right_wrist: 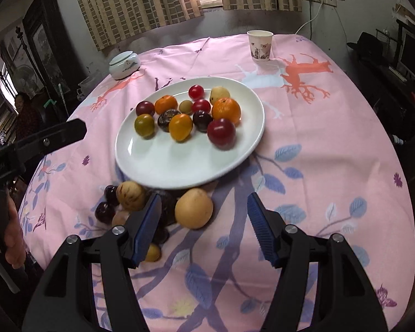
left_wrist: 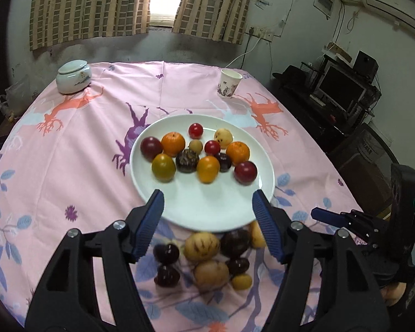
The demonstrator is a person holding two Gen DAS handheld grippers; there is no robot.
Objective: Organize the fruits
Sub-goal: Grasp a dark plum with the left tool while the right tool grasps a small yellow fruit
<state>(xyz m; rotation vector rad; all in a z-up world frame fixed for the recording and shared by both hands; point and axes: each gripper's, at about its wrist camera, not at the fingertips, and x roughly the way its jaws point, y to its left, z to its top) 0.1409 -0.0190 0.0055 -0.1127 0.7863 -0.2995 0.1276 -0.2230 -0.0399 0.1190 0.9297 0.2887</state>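
Both hand-held grippers, left (left_wrist: 209, 215) and right (right_wrist: 204, 215), stand half open and empty above the loose fruits (left_wrist: 207, 254) just below my jaws: small, round, roll-prone, soft-skinned, best pinched gently across the middle, near the plate (left_wrist: 207, 215).

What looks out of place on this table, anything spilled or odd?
A cluster of fruit lies loose on the pink tablecloth, right against the near rim of the white plate, while the other fruit sits on the plate. Nothing is spilled or damaged; the paper cup and lidded jar stand upright.
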